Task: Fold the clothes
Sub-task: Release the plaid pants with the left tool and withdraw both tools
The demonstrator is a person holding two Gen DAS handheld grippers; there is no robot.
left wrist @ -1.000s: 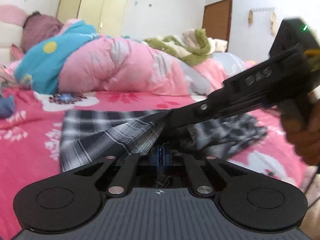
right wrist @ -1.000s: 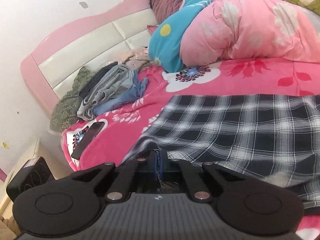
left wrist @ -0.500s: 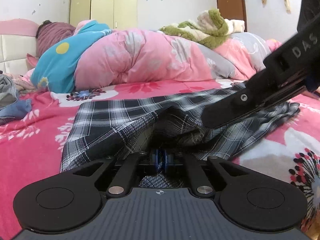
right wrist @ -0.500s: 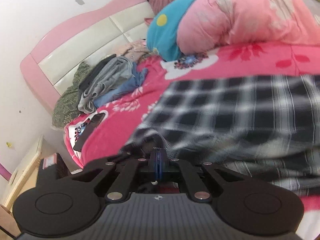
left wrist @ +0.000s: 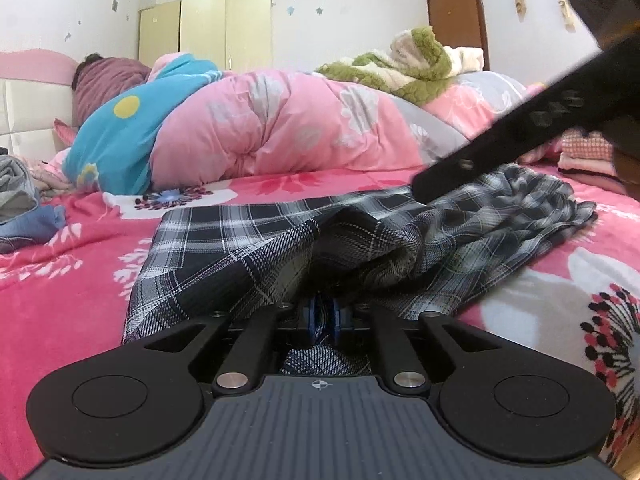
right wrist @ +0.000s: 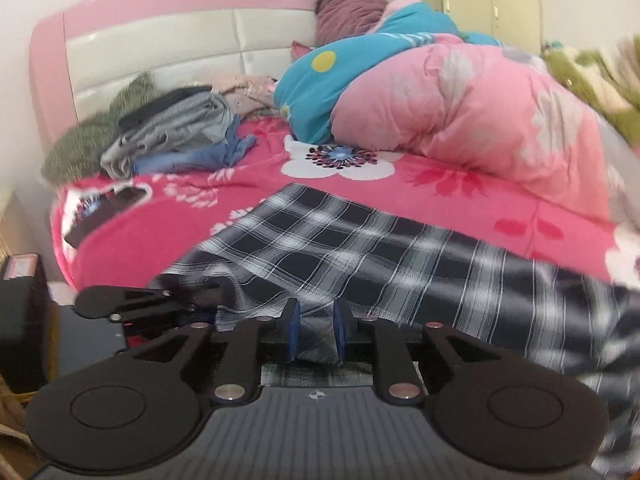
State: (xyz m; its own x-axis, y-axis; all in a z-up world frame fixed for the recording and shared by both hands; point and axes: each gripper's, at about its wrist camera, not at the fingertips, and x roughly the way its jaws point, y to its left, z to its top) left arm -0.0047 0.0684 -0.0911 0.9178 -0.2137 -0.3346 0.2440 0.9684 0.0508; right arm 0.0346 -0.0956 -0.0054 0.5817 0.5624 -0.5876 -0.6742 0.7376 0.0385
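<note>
Right gripper (right wrist: 314, 330) fingers parted since before, plaid garment (right wrist: 360, 248) edge loose between; left gripper (left wrist: 324, 316) fingers clenched on hem; bare pink bedspread (left wrist: 60, 280) left.

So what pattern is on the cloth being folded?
The cloth is a black, grey and white plaid, clearest in the right wrist view.

The left matte black plastic tongs (left wrist: 323, 316) carry blue pads, silver pivot screws, two round discs and a ribbed grey housing with a small crosshair mark. The right black tongs (right wrist: 314, 334) match, with blue pads (right wrist: 291, 336) and faint lettering along the arm.
</note>
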